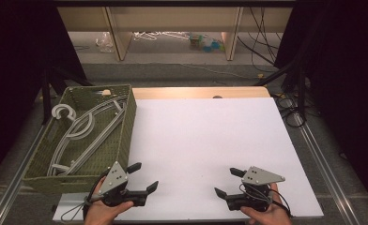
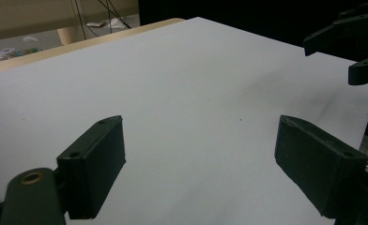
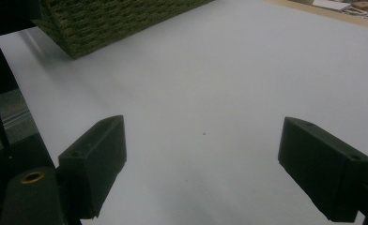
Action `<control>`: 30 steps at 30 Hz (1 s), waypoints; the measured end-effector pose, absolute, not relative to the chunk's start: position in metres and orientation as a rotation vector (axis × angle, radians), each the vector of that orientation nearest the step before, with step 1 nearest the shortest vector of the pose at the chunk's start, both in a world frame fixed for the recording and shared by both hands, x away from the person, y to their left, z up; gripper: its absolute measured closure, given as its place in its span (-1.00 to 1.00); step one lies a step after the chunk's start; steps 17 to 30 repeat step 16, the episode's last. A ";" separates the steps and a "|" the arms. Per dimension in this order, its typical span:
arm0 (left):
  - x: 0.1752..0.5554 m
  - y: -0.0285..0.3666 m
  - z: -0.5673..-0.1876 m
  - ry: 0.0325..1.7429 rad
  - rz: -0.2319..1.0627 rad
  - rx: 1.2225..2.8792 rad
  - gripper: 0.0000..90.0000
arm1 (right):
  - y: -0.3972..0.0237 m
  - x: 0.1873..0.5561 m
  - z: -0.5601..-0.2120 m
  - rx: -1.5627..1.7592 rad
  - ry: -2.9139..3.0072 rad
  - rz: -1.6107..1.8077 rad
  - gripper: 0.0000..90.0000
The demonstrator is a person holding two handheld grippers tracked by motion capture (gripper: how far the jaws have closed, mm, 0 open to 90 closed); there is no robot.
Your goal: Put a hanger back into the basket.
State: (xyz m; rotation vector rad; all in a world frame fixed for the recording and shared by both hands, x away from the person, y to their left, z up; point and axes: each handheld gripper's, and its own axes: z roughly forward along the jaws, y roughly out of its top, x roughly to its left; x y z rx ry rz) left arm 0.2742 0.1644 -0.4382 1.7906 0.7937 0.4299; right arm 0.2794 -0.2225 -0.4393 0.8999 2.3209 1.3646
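Note:
Low on the white board point(image 1: 210, 140), my left gripper point(image 1: 144, 176) lies in a hand near the front edge, jaws spread wide with nothing between them. In the left gripper view the left gripper point(image 2: 201, 159) is open over bare white surface. My right gripper point(image 1: 225, 181) rests in the other hand at the front right, pointing left toward the other one, also open. The right gripper view has the right gripper point(image 3: 203, 164) wide apart above the board. A green woven basket point(image 1: 126, 122) at the left holds several grey-white hangers point(image 1: 86, 131).
The basket's corner point(image 3: 107, 18) stands at the far left in the right gripper view. The right gripper's black jaws point(image 2: 356, 51) show at the upper right of the left gripper view. A wooden table edge point(image 1: 201, 92) runs behind the board; floor clutter and cables lie beyond.

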 end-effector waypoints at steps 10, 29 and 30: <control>0.274 0.163 -0.438 0.790 0.419 1.789 -0.65 | -0.222 0.279 -0.438 0.897 2.324 1.366 -0.63; 0.274 0.162 -0.438 0.784 0.413 1.787 -0.64 | -0.223 0.280 -0.439 0.903 2.323 1.365 -0.63; 0.274 0.162 -0.438 0.784 0.413 1.787 -0.64 | -0.223 0.280 -0.439 0.903 2.323 1.365 -0.63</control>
